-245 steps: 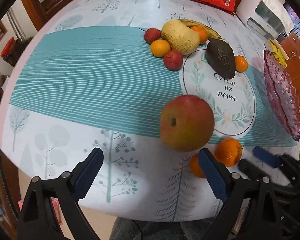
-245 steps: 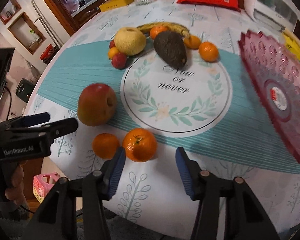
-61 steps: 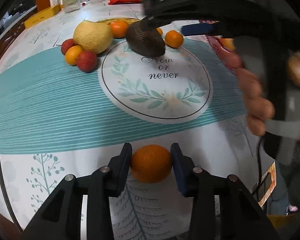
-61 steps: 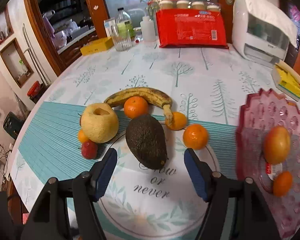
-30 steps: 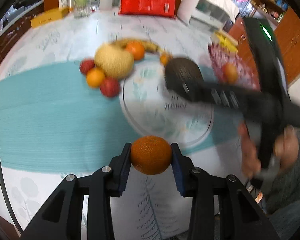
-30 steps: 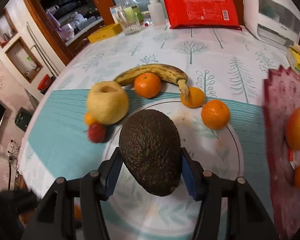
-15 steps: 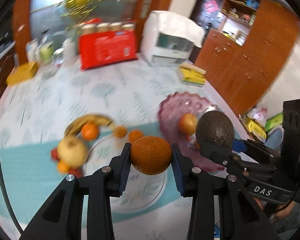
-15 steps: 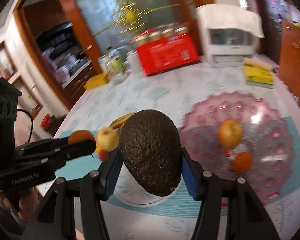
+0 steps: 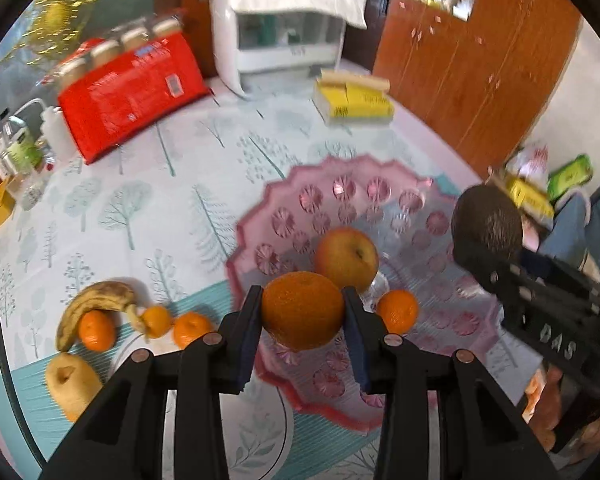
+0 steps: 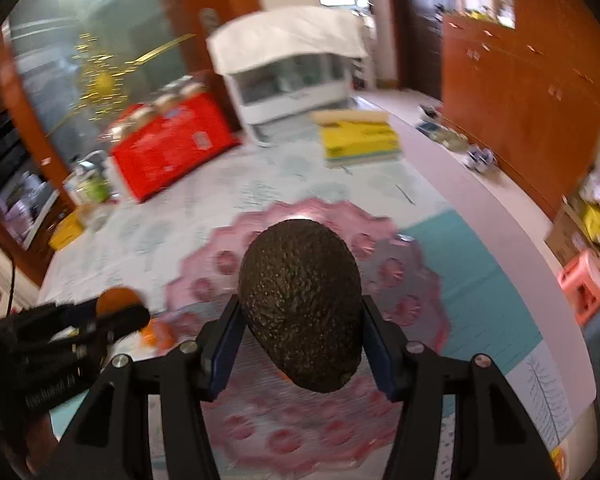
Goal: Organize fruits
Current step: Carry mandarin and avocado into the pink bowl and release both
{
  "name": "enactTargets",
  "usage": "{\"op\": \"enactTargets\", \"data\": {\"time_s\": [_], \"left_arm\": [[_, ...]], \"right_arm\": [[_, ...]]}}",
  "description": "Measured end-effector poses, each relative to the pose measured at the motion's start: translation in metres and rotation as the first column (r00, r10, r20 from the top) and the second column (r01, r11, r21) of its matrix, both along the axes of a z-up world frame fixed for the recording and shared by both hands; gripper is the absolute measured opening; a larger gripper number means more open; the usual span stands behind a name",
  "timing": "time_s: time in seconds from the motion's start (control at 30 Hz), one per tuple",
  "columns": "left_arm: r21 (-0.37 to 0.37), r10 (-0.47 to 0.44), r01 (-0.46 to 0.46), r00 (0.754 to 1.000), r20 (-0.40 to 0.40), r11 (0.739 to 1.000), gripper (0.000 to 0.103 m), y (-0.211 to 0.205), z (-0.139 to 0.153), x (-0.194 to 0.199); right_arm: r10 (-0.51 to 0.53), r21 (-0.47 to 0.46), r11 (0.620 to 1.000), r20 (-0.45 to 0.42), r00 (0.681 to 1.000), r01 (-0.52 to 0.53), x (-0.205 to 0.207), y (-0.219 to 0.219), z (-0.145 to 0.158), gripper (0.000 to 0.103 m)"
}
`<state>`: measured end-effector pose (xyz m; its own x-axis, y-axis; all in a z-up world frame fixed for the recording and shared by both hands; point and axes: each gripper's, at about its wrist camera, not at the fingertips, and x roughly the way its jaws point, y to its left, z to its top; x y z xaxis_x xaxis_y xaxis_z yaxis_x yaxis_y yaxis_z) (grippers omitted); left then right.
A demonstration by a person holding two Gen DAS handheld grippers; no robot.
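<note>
The left gripper (image 9: 302, 316) pinches an orange (image 9: 302, 310) between its blue-padded fingers (image 9: 249, 332), holding it in the air above the near rim of a pink scalloped glass dish (image 9: 340, 200). Inside that dish lie two fruits: a yellow-red apple (image 9: 347, 258) near the middle and, just beside it toward the near right, a small tangerine (image 9: 397, 311). The rest of the dish shows only its pressed flower pattern.

The right gripper (image 10: 300, 344) has its fingers (image 10: 224, 350) clamped on a dark, pebbly avocado (image 10: 300, 304), narrow end pointing down. In the right wrist view the avocado hangs over the same pink dish (image 10: 396, 276); that picture is blurred, and the fruit in the dish is mostly hidden behind the avocado and the fingers. From the left wrist view the avocado (image 9: 487, 227) shows at the dish's right side.

On the worktop (image 9: 140, 184), left of the dish, other fruit stays outside any container: a spotted banana (image 9: 96, 302) curving over a tangerine, two more small tangerines beside its tip, and a pale yellow pear-like fruit (image 9: 72, 384) nearer the camera.

Farther back stand a red package (image 9: 128, 92), a white appliance (image 9: 284, 28) and a yellow box (image 9: 354, 98).
</note>
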<state>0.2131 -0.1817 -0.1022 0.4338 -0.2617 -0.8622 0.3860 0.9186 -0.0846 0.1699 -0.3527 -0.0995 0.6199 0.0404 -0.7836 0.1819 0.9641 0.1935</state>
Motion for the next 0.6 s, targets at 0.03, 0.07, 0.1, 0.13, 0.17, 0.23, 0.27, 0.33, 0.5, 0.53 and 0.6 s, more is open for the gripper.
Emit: {"op": "enactTargets", "data": {"time_s": [0.03, 0.07, 0.1, 0.13, 0.17, 0.23, 0.27, 0.33, 0.5, 0.53, 0.6], "left_arm": [[0.017, -0.013, 0.014, 1.0, -0.007, 1.0, 0.037, -0.007, -0.008, 0.002], [0.026, -0.021, 0.021, 1.0, -0.012, 0.999, 0.037, -0.012, -0.013, 0.002], [0.033, -0.029, 0.03, 0.999, -0.015, 0.999, 0.037, -0.015, -0.017, 0.002], [0.043, -0.04, 0.041, 0.999, -0.02, 0.998, 0.037, -0.02, -0.023, 0.003], [0.048, -0.044, 0.045, 0.999, -0.023, 0.998, 0.037, -0.022, -0.026, 0.004], [0.058, -0.054, 0.056, 0.998, -0.035, 0.997, 0.037, -0.028, -0.033, 0.004], [0.061, -0.057, 0.059, 0.998, -0.041, 0.996, 0.037, -0.029, -0.036, 0.004], [0.065, -0.06, 0.063, 0.997, -0.048, 0.996, 0.037, -0.032, -0.041, 0.005], [0.079, -0.063, 0.067, 0.996, -0.059, 0.995, 0.037, -0.033, -0.047, 0.007], [0.081, -0.063, 0.068, 0.996, -0.064, 0.994, 0.037, -0.033, -0.049, 0.007], [0.087, -0.064, 0.07, 0.995, -0.073, 0.994, 0.037, -0.033, -0.053, 0.007]], "right_arm": [[-0.01, -0.001, 1.0, -0.011, 1.0, 0.01, 0.001, -0.004, -0.005, 0.057], [-0.02, -0.004, 1.0, -0.022, 1.0, 0.02, 0.004, -0.008, -0.011, 0.057], [-0.028, -0.01, 1.0, -0.035, 0.999, 0.028, 0.006, -0.009, -0.017, 0.057], [-0.035, -0.013, 0.999, -0.048, 0.998, 0.034, 0.009, -0.012, -0.023, 0.057], [-0.038, -0.014, 0.999, -0.058, 0.998, 0.038, 0.01, -0.014, -0.028, 0.057], [-0.045, -0.014, 0.999, -0.083, 0.996, 0.044, 0.013, -0.015, -0.037, 0.057], [-0.046, -0.013, 0.999, -0.091, 0.995, 0.045, 0.015, -0.015, -0.04, 0.057], [-0.044, -0.014, 0.999, -0.107, 0.993, 0.043, 0.017, -0.015, -0.045, 0.057], [-0.039, -0.009, 0.999, -0.143, 0.989, 0.039, 0.024, -0.012, -0.055, 0.057], [-0.038, -0.009, 0.999, -0.152, 0.988, 0.038, 0.026, -0.012, -0.057, 0.057], [-0.038, -0.01, 0.999, -0.169, 0.985, 0.037, 0.028, -0.011, -0.061, 0.057]]}}
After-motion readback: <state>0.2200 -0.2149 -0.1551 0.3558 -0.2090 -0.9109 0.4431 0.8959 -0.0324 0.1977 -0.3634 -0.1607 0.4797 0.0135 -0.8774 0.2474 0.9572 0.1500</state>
